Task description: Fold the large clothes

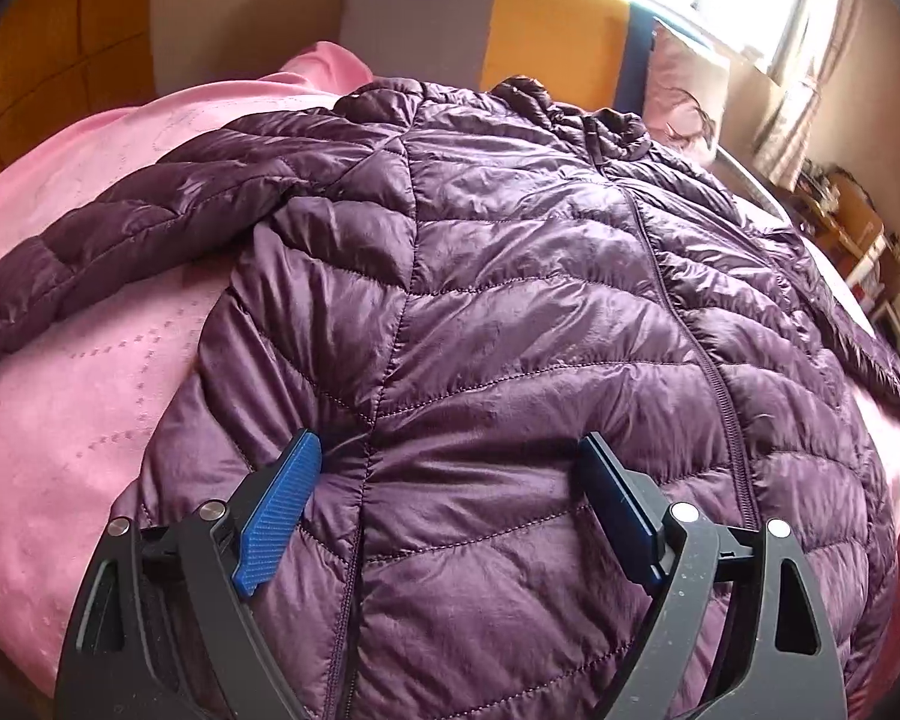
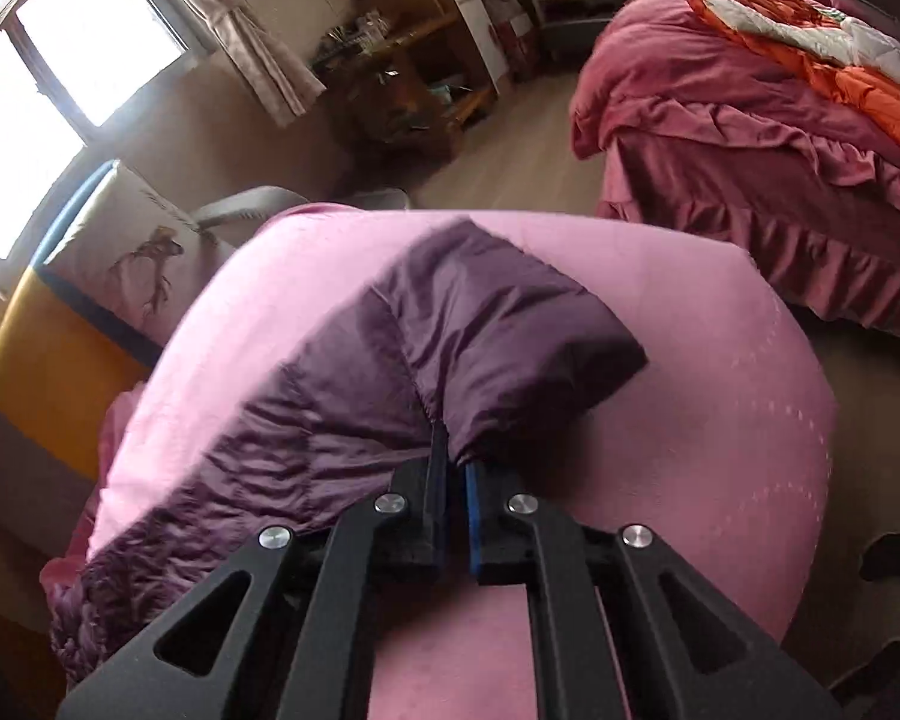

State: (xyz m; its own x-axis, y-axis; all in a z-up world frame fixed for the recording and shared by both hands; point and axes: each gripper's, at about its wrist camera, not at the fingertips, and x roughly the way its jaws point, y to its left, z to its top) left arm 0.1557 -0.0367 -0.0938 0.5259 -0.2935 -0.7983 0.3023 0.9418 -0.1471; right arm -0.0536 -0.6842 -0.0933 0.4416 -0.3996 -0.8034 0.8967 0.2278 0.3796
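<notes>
A purple quilted puffer jacket (image 1: 510,276) lies spread front-up on a pink bedsheet (image 1: 66,396), zipper running down its right half, one sleeve (image 1: 120,240) stretched out to the left. My left gripper (image 1: 450,456) is open, its blue-padded fingers straddling the jacket's lower body just above the fabric. In the right wrist view my right gripper (image 2: 453,450) is shut on the end of the jacket's other sleeve (image 2: 498,324), holding it lifted above the pink sheet (image 2: 720,420).
A grey and yellow headboard (image 1: 486,18) and a pillow (image 1: 684,90) stand at the far end of the bed. A second bed with red bedding (image 2: 750,96) lies to the right, with floor between. A cluttered wooden desk (image 2: 408,60) stands by the window.
</notes>
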